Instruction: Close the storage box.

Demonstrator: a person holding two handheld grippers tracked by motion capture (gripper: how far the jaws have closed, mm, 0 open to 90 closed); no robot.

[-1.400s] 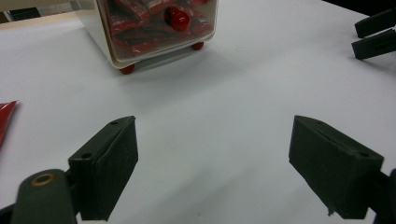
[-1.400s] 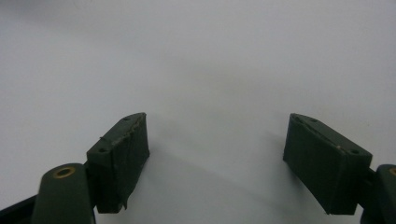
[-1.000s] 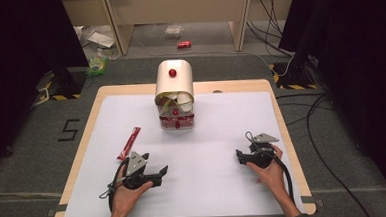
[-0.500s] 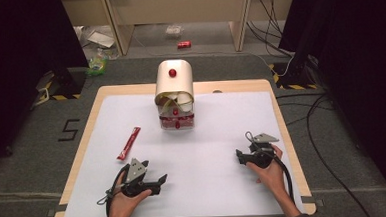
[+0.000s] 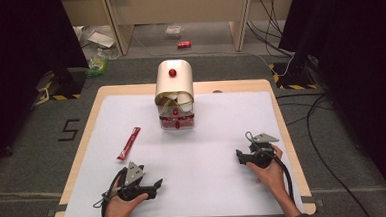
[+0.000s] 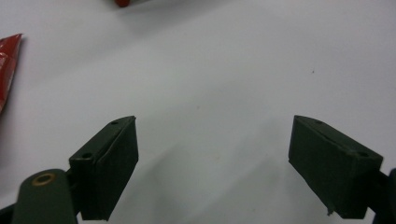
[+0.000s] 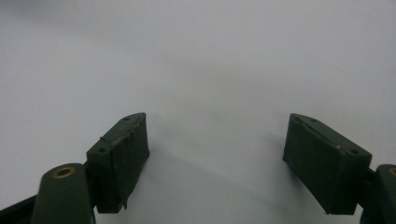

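Red sachet [image 5: 128, 143]: left lying ahead of the left gripper [image 5: 152, 184], jaws spread, empty.
Right gripper [image 5: 241, 156]: jaws parted, nothing held.
Step judged: a reach and pinch is called for.

On the table [image 5: 276, 101] I have a sheet [image 5: 222, 137] covering most of the top, with the board's edge showing around it. The dispenser [image 5: 174, 94] stands at the far middle of the sheet. The packet [image 5: 128, 142] lies on the sheet to the near left of the dispenser, well apart from it. My left gripper [image 5: 157, 185] rests at the near left of the sheet, nearer to me than the packet and a little to its right, jaws spread. My right gripper [image 5: 239, 156] sits at the near right, jaws spread too, well apart from the left one. Beyond the table's far edge, a can [image 5: 183, 44] lies on the floor.
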